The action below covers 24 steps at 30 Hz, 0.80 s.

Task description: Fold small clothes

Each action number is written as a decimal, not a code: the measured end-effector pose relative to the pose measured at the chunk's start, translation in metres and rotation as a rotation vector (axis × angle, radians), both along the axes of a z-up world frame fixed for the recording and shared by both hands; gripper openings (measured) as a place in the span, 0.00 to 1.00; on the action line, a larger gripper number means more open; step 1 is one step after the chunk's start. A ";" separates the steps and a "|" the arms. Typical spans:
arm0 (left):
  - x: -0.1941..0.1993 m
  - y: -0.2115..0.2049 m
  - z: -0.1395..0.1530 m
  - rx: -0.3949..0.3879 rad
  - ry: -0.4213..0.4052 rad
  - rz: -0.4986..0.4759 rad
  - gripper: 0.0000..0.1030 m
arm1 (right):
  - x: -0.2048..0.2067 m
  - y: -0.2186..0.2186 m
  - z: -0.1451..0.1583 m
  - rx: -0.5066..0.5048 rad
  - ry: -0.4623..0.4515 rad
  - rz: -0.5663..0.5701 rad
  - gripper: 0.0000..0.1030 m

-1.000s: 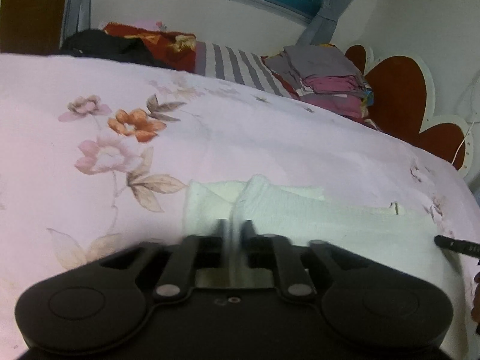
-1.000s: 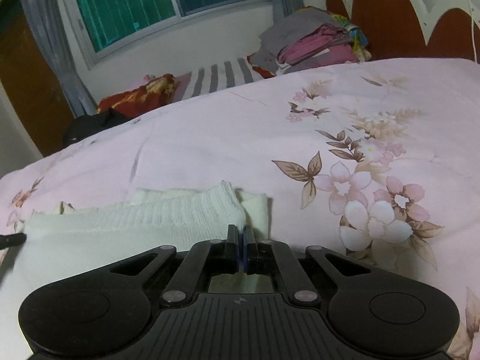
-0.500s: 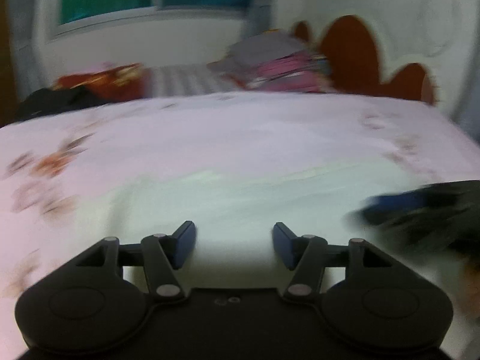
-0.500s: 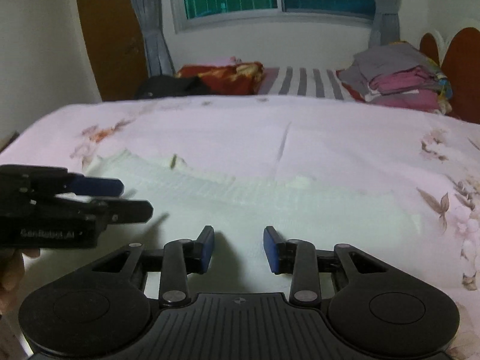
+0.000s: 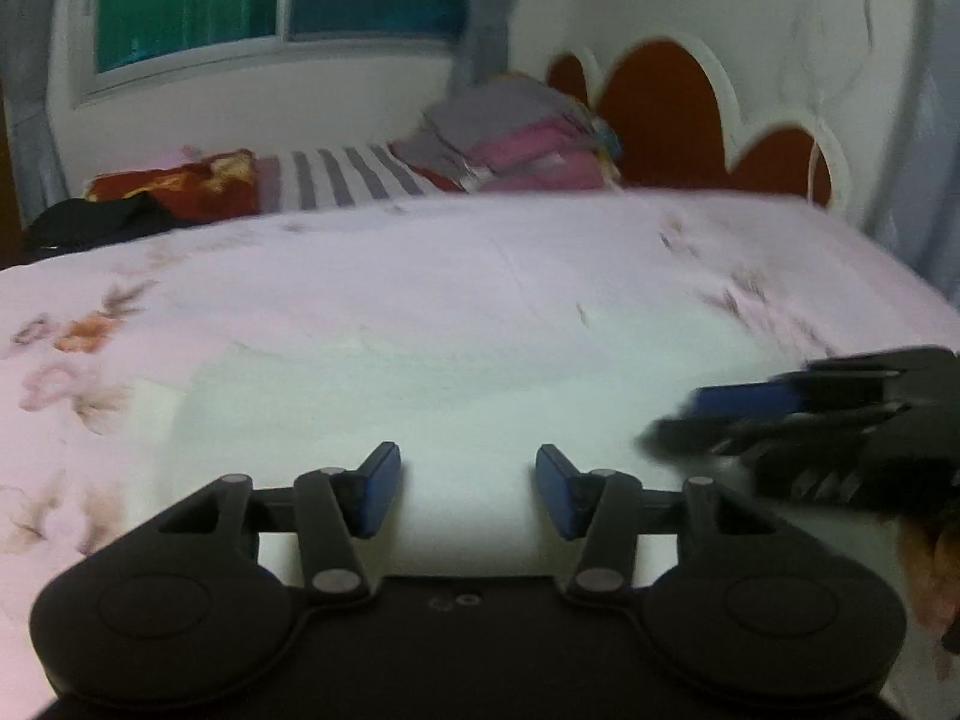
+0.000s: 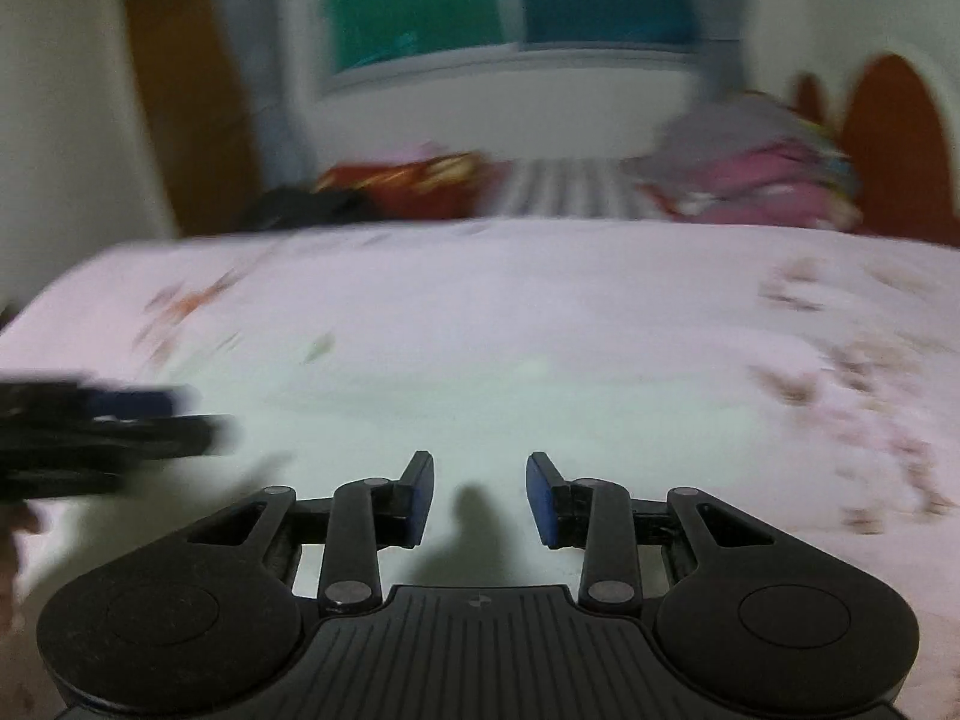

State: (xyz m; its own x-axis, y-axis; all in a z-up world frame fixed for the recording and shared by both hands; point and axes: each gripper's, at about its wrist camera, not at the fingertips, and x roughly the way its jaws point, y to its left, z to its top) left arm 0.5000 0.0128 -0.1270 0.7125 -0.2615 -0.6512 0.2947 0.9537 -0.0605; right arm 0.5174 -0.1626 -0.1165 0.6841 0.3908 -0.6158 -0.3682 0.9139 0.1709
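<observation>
though motion blur smears the white garment (image 5: 456, 384), both sets of jaws stand parted, the left just narrowing, gripping nothing.

Dim indoor light, greenish-pink cast. Both views motion-blurred, right wrist worse: window (image 6: 510, 6) and clothes pile (image 6: 756, 180) at 12–2 o'clock smeared. Fisheye bends the edges, dark vignette in the corners. Soft shadow on the white garment (image 6: 480, 396) at 6 o'clock.
</observation>
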 end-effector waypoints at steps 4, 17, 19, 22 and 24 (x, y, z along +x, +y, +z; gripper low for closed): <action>-0.019 0.016 -0.020 -0.003 0.022 0.031 0.49 | -0.012 0.011 -0.025 -0.074 0.031 0.050 0.33; -0.037 -0.014 -0.007 0.006 0.062 0.040 0.49 | -0.043 0.005 -0.006 -0.053 0.020 0.006 0.34; -0.046 -0.017 -0.011 0.041 0.046 0.044 0.49 | -0.040 0.018 -0.019 -0.118 0.072 0.004 0.33; -0.064 -0.005 -0.010 0.035 0.041 0.058 0.51 | -0.052 0.023 -0.014 -0.181 0.042 0.016 0.34; -0.075 0.000 -0.014 0.009 0.054 0.056 0.52 | -0.064 0.018 -0.005 -0.158 0.017 0.018 0.34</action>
